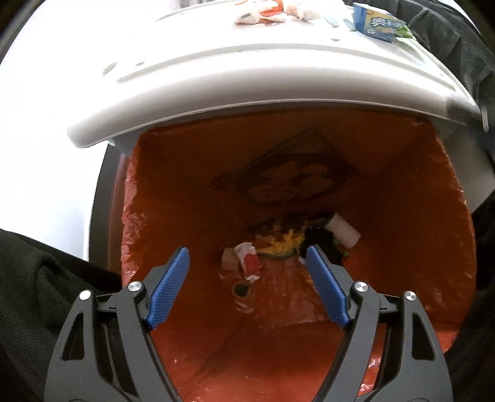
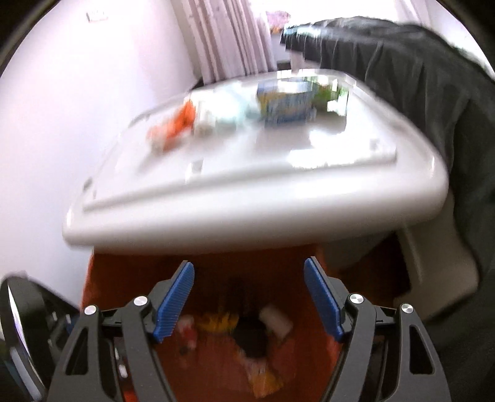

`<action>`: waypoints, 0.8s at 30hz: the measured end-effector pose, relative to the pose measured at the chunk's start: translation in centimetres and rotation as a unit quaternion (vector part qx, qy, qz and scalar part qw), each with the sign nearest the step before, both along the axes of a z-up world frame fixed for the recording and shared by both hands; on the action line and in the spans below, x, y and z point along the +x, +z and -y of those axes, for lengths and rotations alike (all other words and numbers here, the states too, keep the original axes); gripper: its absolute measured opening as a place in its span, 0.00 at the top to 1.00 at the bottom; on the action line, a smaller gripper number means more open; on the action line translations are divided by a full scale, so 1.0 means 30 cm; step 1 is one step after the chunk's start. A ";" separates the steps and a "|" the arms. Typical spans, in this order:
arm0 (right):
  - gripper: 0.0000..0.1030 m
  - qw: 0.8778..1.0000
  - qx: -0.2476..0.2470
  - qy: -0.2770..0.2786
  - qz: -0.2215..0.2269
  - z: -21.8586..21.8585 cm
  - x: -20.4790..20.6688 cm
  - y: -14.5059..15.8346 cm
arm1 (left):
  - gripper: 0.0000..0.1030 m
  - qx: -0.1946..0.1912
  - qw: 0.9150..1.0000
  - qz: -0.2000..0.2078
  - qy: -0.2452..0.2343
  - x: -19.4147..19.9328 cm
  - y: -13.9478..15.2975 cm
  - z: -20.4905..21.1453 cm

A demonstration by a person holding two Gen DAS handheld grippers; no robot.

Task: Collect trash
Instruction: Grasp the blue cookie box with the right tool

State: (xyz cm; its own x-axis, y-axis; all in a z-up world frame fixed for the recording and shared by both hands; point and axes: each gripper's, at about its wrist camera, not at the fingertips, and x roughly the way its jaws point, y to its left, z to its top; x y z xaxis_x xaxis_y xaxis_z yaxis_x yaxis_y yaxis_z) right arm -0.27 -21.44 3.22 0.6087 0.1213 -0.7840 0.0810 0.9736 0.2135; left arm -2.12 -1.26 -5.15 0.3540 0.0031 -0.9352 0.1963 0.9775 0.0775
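My left gripper (image 1: 247, 256) is open and empty, held over the mouth of a bin lined with an orange bag (image 1: 417, 247). At the bag's bottom lie a red-and-white wrapper (image 1: 249, 263), a yellow scrap (image 1: 286, 245) and a white cylinder (image 1: 343, 230). My right gripper (image 2: 249, 272) is open and empty above the same orange bag (image 2: 309, 349); this view is blurred. On the white table (image 1: 216, 80) above the bin lie an orange-and-white wrapper (image 1: 263, 10) and a blue carton (image 1: 376, 23); the carton also shows in the right wrist view (image 2: 286, 100).
The white table edge (image 2: 247, 213) overhangs the bin's far side. Black cloth (image 2: 433, 92) drapes at the table's right. A white wall (image 2: 62, 108) stands left. The other gripper's body (image 2: 21, 334) shows at the lower left of the right wrist view.
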 end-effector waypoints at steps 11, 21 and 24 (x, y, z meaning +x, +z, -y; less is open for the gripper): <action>0.08 0.998 -0.011 -0.021 0.051 0.208 0.411 0.165 | 0.26 -0.019 1.000 -0.009 -0.007 0.002 -0.018 0.012; 0.05 0.998 -0.049 -0.035 0.017 0.154 0.590 0.016 | 0.26 -0.054 0.998 -0.019 0.009 0.010 -0.015 -0.017; 0.05 0.997 -0.070 -0.034 0.016 0.140 0.636 -0.007 | 0.26 -0.060 0.998 -0.019 0.013 0.009 -0.010 -0.028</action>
